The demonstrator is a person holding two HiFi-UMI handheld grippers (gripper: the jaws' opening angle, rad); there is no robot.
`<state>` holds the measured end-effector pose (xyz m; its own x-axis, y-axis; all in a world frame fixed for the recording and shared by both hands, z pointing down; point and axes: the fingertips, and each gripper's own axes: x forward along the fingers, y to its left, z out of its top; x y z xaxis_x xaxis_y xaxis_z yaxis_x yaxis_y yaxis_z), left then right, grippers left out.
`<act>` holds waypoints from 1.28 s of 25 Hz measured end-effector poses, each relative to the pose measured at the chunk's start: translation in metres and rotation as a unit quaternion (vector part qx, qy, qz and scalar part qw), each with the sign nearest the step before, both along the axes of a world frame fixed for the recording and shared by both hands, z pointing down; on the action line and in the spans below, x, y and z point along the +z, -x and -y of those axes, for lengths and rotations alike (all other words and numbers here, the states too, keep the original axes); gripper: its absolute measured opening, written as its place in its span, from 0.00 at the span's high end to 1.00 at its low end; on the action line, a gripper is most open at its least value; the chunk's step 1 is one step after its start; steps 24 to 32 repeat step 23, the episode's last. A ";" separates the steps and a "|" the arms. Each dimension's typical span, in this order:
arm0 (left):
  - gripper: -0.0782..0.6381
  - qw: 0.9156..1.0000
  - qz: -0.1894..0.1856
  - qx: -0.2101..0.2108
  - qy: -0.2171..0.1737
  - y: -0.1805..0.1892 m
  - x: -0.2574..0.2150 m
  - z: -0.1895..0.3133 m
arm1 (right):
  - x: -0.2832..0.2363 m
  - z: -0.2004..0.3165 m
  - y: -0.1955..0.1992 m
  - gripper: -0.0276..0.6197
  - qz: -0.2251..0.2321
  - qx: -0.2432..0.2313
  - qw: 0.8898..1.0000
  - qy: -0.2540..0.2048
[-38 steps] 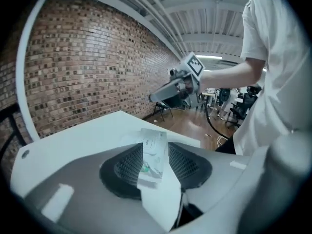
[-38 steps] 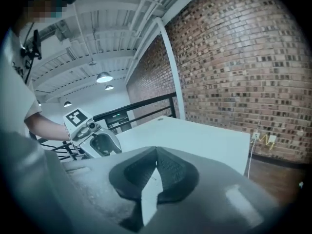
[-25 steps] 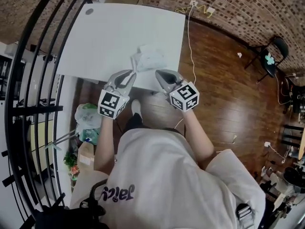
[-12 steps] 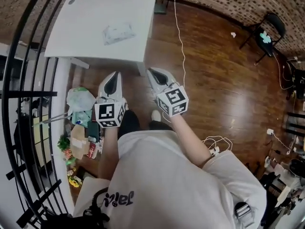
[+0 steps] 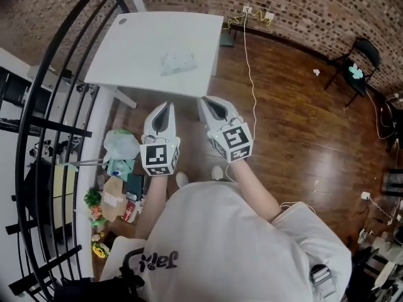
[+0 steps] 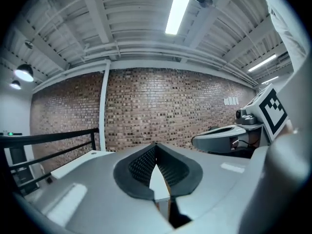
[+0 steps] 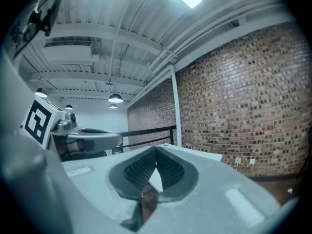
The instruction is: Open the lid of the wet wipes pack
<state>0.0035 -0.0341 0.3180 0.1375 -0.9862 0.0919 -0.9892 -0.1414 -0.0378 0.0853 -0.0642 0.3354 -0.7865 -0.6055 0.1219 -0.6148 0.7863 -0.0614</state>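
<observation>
Only the head view shows the wet wipes pack (image 5: 178, 63). It lies on the white table (image 5: 129, 49) and looks too small to tell if its lid is up. The left gripper (image 5: 165, 106) and the right gripper (image 5: 208, 100) are side by side near the table's edge, well apart from the pack. The two gripper views show a brick wall (image 6: 161, 106) and each claw squeezed closed on nothing. There are two grippers, one pack, one table and one black chair (image 5: 365, 58).
</observation>
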 end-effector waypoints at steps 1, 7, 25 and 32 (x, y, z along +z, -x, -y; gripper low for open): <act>0.87 1.000 -0.006 -0.008 -0.002 0.005 -0.001 -0.005 | -0.003 -0.002 0.004 0.97 -0.001 -0.002 1.000 -0.004; 0.87 0.999 -0.012 -0.028 -0.018 0.035 -0.004 -0.017 | -0.004 -0.012 0.029 0.97 -0.002 -0.001 1.000 -0.006; 0.87 1.000 -0.009 -0.006 -0.021 0.016 -0.007 -0.009 | -0.010 -0.018 0.027 0.97 -0.019 0.001 1.000 -0.006; 0.87 1.000 -0.009 -0.006 -0.021 0.016 -0.007 -0.009 | -0.010 -0.018 0.027 0.97 -0.019 0.001 1.000 -0.006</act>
